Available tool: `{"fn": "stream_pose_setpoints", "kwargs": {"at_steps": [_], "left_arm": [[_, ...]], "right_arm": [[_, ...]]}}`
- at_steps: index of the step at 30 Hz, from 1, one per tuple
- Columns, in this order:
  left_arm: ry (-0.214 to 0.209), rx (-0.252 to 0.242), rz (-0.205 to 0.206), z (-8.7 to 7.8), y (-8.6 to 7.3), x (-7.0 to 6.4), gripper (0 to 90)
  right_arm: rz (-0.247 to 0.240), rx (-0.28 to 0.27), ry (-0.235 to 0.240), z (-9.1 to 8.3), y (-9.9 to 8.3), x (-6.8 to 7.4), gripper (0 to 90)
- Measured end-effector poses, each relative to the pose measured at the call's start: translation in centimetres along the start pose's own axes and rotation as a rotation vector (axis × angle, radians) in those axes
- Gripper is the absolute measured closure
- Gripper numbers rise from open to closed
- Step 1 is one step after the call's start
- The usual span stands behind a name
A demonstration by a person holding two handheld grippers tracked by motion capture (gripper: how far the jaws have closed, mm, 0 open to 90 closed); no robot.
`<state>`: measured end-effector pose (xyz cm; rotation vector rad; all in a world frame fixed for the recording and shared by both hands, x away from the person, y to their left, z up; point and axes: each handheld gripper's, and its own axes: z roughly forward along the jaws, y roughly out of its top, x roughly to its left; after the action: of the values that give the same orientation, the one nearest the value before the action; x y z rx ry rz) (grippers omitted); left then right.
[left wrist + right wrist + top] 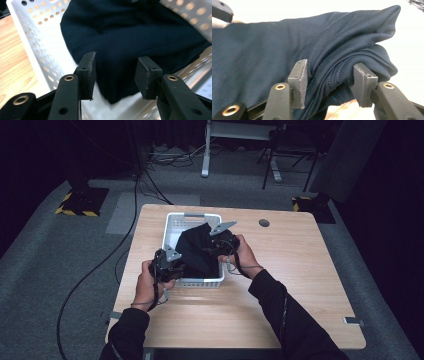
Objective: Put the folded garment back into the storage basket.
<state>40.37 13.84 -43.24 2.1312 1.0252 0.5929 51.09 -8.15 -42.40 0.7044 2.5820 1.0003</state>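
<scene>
Matt, soft dark navy cloth [274,45] with stitched seams; glossy perforated white plastic basket [37,45]; smooth light wood-grain table [280,285]; grey carpet floor [50,255].

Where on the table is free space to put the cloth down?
Bare wood lies right of the white basket out to the table edge, and along the near edge. It is crowded at the basket: dark cloth and both grippers.

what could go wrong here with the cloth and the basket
The right gripper pinches a thick bunched fold of the dark cloth, so layers may slip out unevenly if lifted. The left gripper is open around the cloth's edge, close to the white basket wall; closing there might catch the wall, and pulling could drag the light basket.
</scene>
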Motion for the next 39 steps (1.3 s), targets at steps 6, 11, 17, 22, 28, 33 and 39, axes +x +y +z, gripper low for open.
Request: {"fn": "stream_pose_setpoints", "kwargs": {"at_steps": [6,11,17,22,28,33,39], "left_arm": [[-0.028,-0.019,0.021,-0.8,0.3,-0.2,47.8],[-0.051,-0.048,0.009,-1.2,0.5,-0.4,39.9],[-0.088,-0.085,0.007,-1.7,0.7,-0.8,23.4],[-0.116,-0.07,0.031,-1.7,0.7,-1.6,8.3],[-0.14,-0.06,0.067,-1.8,0.8,-2.6,3.2],[-0.139,-0.047,0.117,-1.8,0.8,-3.5,2.3],[-0.137,-0.046,0.149,-2.0,1.0,-4.1,2.2]], "right_arm": [[-0.019,0.029,-0.029,0.3,-0.3,-0.2,42.1],[-0.029,0.021,-0.042,0.6,-0.4,-0.3,29.2],[-0.08,0.016,-0.136,0.7,-0.2,0.0,12.6],[-0.097,0.013,-0.156,0.7,-0.2,0.1,6.6],[-0.098,-0.002,-0.15,0.5,-0.1,0.2,2.7],[-0.112,0.007,-0.14,0.3,0.0,0.3,2.2],[-0.128,0.017,-0.136,0.0,0.1,0.5,2.6]]}}
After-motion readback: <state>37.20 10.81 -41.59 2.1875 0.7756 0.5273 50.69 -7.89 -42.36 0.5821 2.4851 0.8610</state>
